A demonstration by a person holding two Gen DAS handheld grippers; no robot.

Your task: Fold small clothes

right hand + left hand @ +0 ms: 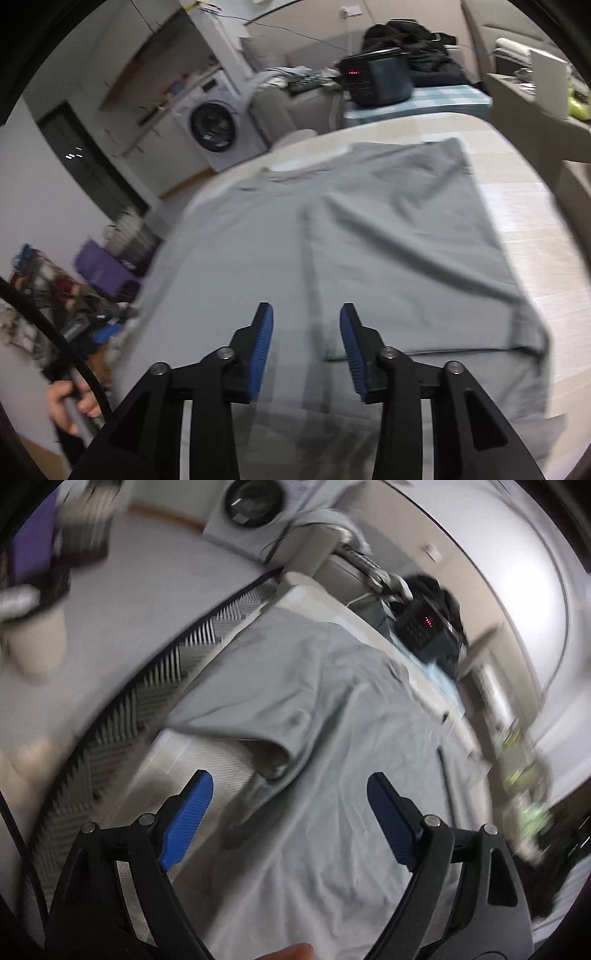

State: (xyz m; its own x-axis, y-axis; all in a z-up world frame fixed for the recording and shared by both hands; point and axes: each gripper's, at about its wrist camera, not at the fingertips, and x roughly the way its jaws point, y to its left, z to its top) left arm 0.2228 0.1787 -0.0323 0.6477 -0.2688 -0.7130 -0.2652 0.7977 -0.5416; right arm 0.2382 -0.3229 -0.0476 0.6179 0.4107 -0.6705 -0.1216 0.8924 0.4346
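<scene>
A grey T-shirt (332, 709) lies spread on a pale table (207, 749), one sleeve folded in over the body. My left gripper (290, 786) hangs above the shirt near that sleeve, its blue pads wide apart with nothing between them. In the right wrist view the same grey T-shirt (351, 229) covers most of the table (517, 206), collar at the far left. My right gripper (306, 317) hovers over the near part of the shirt, jaws partly apart and holding nothing. The cloth below it lies loose.
A black appliance with a red display (376, 79) sits beyond the table's far end, dark clothes piled behind it. A washing machine (214, 125) stands further back. A hand (70, 402) grips a handle at the lower left. Purple box and clutter (99, 266) lie on the floor.
</scene>
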